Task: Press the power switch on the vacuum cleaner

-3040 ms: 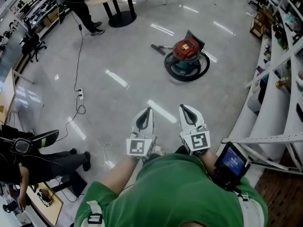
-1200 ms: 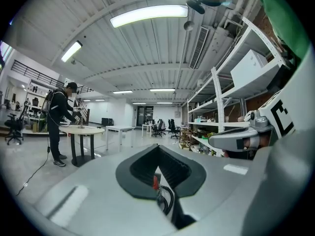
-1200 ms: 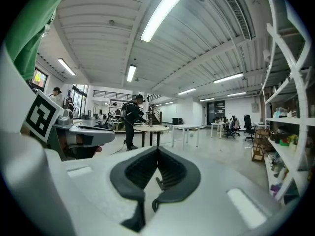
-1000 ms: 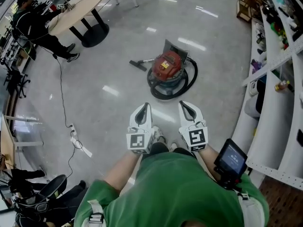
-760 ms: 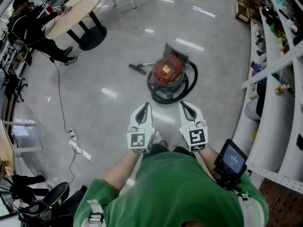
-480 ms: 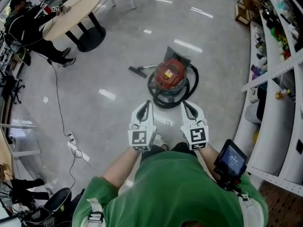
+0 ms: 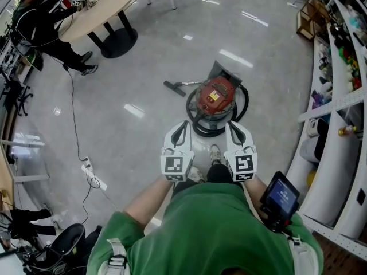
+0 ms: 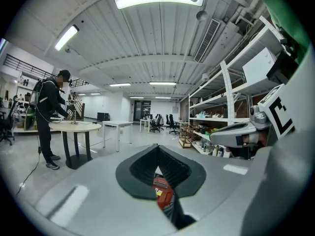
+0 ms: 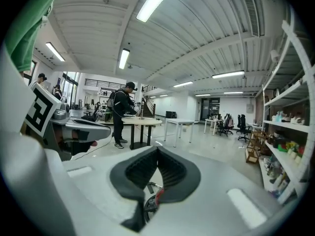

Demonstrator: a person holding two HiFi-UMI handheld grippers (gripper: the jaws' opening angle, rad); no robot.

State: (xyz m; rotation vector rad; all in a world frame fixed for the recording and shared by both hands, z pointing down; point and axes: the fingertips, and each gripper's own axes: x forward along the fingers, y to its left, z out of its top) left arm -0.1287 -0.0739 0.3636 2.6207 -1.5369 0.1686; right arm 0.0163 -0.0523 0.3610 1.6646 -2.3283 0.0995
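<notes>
The vacuum cleaner (image 7: 217,96) stands on the floor straight ahead, with a red top, a teal base and a black hose coiled round it. Its floor nozzle (image 7: 172,88) lies to its left. My left gripper (image 7: 183,124) and right gripper (image 7: 231,124) are held side by side just short of it, both shut with nothing in them and apart from the vacuum. In the left gripper view the red vacuum (image 8: 162,191) shows through the opening behind the shut left gripper (image 8: 157,146). A sliver of the vacuum (image 9: 153,199) shows below the right gripper (image 9: 157,149).
White shelving (image 7: 338,102) with goods curves along the right. A round wooden table (image 7: 100,2) with a person in black (image 7: 34,19) stands far left. A power strip and cable (image 7: 87,168) lie on the floor at left. A screen device (image 7: 281,196) hangs at my right hip.
The vacuum has come much closer in the head view, from far ahead to just beyond the gripper tips. Both grippers stay shut, side by side.
</notes>
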